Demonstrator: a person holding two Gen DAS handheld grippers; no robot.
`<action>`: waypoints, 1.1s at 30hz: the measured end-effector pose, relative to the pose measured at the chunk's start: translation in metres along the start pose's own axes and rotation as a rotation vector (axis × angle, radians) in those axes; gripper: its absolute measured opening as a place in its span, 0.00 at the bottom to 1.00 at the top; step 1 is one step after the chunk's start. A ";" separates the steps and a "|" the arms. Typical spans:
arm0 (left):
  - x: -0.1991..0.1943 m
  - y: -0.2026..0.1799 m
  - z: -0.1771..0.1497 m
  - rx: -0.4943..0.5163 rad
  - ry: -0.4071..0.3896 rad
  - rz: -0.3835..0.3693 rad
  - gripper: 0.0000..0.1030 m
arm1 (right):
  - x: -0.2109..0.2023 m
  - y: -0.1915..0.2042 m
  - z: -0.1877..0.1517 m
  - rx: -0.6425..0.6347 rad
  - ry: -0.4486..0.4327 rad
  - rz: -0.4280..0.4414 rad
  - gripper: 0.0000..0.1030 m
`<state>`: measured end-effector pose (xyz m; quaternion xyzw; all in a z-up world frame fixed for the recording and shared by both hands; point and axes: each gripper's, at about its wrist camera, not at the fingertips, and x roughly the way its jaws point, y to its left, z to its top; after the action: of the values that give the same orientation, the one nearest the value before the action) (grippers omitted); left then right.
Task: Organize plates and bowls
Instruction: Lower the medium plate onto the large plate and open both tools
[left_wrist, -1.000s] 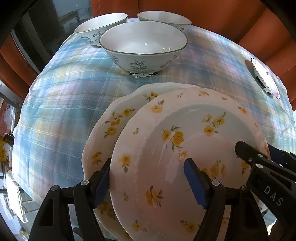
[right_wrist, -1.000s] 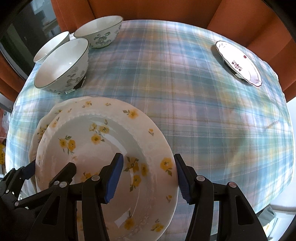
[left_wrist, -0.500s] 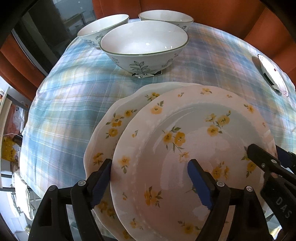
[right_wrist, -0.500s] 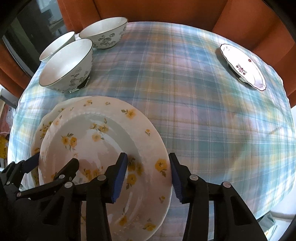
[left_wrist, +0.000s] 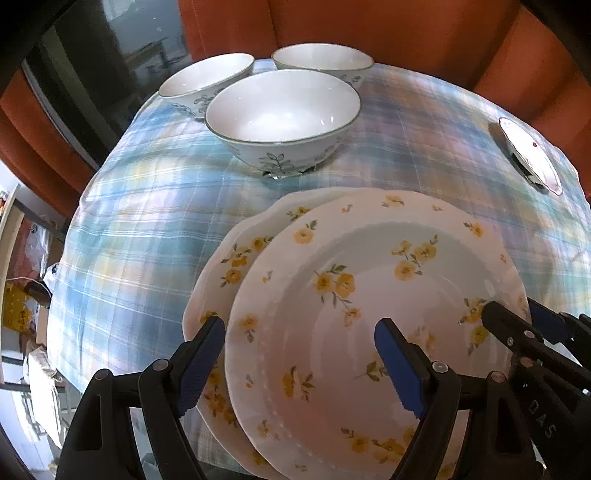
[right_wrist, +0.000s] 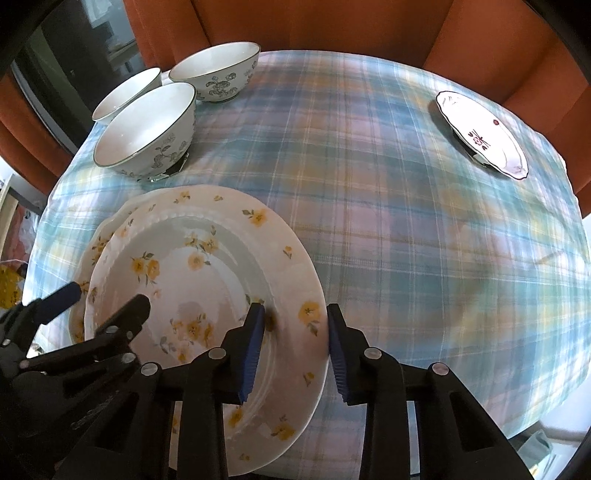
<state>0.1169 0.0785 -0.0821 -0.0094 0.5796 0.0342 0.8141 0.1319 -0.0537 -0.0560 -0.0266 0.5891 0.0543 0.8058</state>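
left wrist view: the left gripper (left_wrist: 299, 354) is held wide apart, its jaws astride the left rim of the top yellow-flowered plate (left_wrist: 369, 314), which lies off-centre on a second flowered plate (left_wrist: 221, 273); neither pad is seen pressing, so nothing is held. three bowls (left_wrist: 282, 110) stand well ahead of the claw, and a small plate (left_wrist: 532, 155) is far ahead to its right. the right gripper (left_wrist: 517, 325) is seen at the top plate's right rim.

right wrist view: the right gripper's jaws are closing with the plate's right rim between them; the outer pad is just at the rim edge, and firm contact cannot be told. the plaid tablecloth (right_wrist: 406, 240) spreads ahead.

the step in hand is judged to be the gripping of the top plate. next, the grip should be completed and the plate squared over the lower one, kept level.
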 end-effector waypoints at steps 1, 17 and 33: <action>0.000 0.001 -0.001 0.003 0.003 -0.005 0.82 | 0.000 0.001 0.000 0.002 0.003 -0.002 0.36; 0.000 0.026 -0.002 0.068 -0.030 -0.045 0.82 | 0.012 0.027 -0.008 0.045 0.040 -0.056 0.39; -0.007 0.033 0.001 0.125 -0.025 -0.109 0.83 | 0.002 0.030 -0.009 0.131 0.002 -0.081 0.52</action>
<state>0.1138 0.1109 -0.0746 0.0100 0.5691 -0.0463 0.8209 0.1202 -0.0244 -0.0600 0.0023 0.5905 -0.0169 0.8068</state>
